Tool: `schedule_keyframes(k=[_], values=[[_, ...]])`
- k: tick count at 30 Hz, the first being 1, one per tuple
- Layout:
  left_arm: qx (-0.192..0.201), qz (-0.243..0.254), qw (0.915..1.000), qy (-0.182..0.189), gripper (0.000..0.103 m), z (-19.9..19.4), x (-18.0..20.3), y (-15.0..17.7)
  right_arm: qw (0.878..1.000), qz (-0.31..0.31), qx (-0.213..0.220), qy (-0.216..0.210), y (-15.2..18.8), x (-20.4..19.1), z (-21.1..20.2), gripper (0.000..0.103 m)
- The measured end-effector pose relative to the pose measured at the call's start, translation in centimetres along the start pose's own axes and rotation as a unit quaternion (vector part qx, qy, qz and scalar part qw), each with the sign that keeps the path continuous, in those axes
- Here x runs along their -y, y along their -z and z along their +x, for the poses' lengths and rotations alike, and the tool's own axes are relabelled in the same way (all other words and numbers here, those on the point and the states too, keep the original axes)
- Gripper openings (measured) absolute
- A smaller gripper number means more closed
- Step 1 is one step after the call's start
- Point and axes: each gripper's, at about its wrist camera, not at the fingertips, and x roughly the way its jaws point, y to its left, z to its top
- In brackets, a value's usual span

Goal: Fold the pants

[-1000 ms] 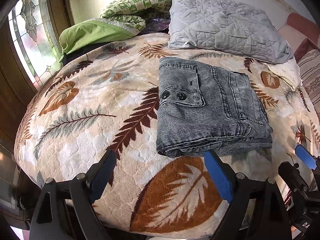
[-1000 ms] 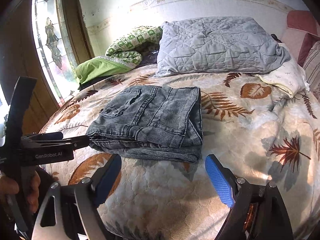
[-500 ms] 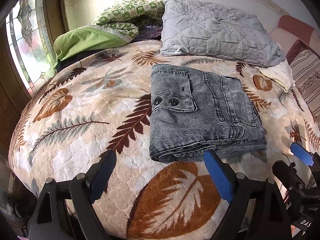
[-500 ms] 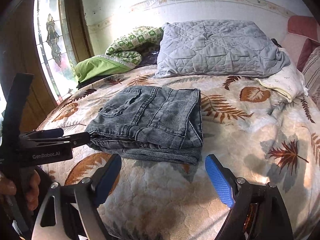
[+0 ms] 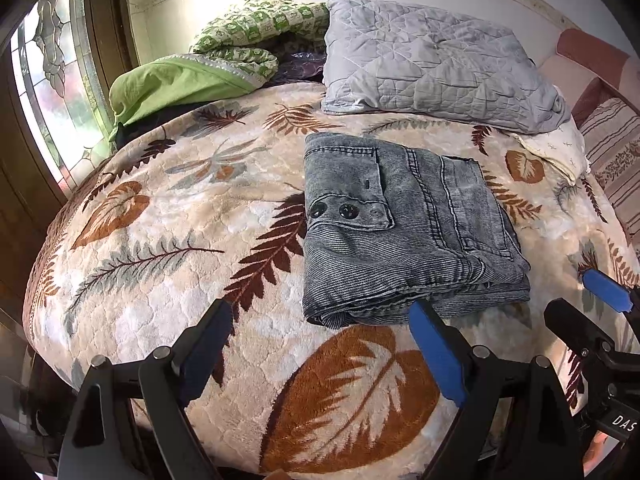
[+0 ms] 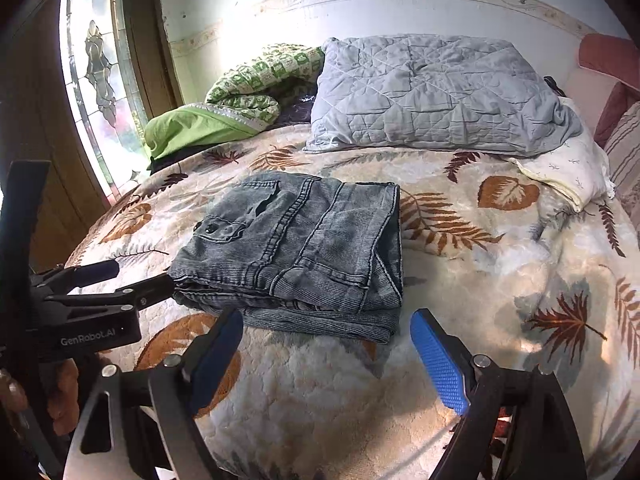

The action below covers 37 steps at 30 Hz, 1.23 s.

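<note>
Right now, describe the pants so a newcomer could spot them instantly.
Find the bed's leaf-print blanket. In its middle, in front of the grey quilted pillow, lies a folded square of fabric: the pants. They alone are faded grey denim, with two dark buttons on a pocket flap.

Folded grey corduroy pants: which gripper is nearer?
Left. Its open fingers sit right at the pants' near folded edge; the right gripper hangs open slightly further back, off the near right corner.
</note>
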Motion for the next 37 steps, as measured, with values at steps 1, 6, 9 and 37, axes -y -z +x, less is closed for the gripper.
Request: schedule_keyframes(k=[1,6,9,37], values=[[0.000,-0.004,1.0000,0.005,0.090,0.0,-0.2,0.0,1.000,-0.005,-0.001,0.001,-0.2,-0.1,0.0,0.088],[0.001,-0.010,0.9999,0.013,0.090,0.0,-0.7,-0.2,1.000,-0.022,-0.016,0.009,-0.8,-0.7,0.4,0.088],[0.003,-0.010,0.9998,0.016,0.090,0.0,-0.8,-0.3,0.999,-0.028,-0.025,0.009,-1.1,-1.0,0.7,0.088],[0.019,-0.001,0.9990,0.040,0.102,-0.3,0.0,-1.9,0.999,-0.034,-0.038,0.015,-1.7,-1.2,1.3,0.088]])
